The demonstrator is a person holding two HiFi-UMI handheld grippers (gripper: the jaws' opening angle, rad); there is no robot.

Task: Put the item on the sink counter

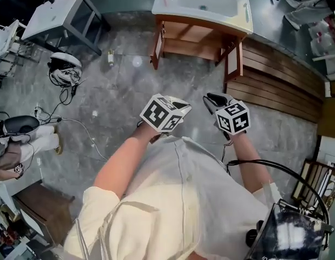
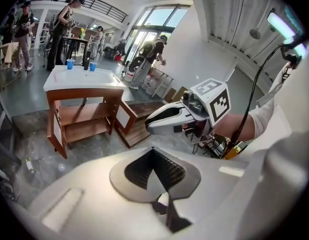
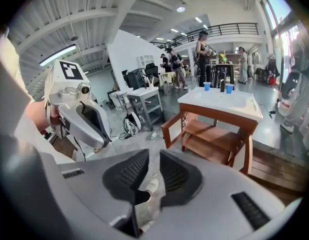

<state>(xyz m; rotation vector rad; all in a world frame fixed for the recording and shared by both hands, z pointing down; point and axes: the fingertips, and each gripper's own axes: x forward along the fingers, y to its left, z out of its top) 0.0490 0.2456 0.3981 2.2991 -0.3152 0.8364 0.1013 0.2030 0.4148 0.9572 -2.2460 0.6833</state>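
The sink counter [image 1: 243,23], a white basin on a brown wooden stand, is straight ahead across the grey floor; it also shows in the left gripper view [image 2: 79,80] and the right gripper view [image 3: 219,103]. Two blue cups [image 2: 69,64] [image 3: 207,86] and a dark bottle stand on it. I hold both grippers close in front of my chest, pointing at the sink. My left gripper [image 1: 182,107] [image 2: 153,151] is shut with nothing between its pads. My right gripper [image 1: 211,98] [image 3: 154,156] is open; only floor and a shoe show through the gap. Each gripper appears in the other's view.
A slatted wooden platform [image 1: 281,80] lies right of the sink. A grey cabinet [image 1: 59,15] stands at the back left, with cables and gear [image 1: 64,72] and a small bottle [image 1: 110,57] on the floor. A seated person's foot [image 1: 45,137] is at left. People stand beyond the sink.
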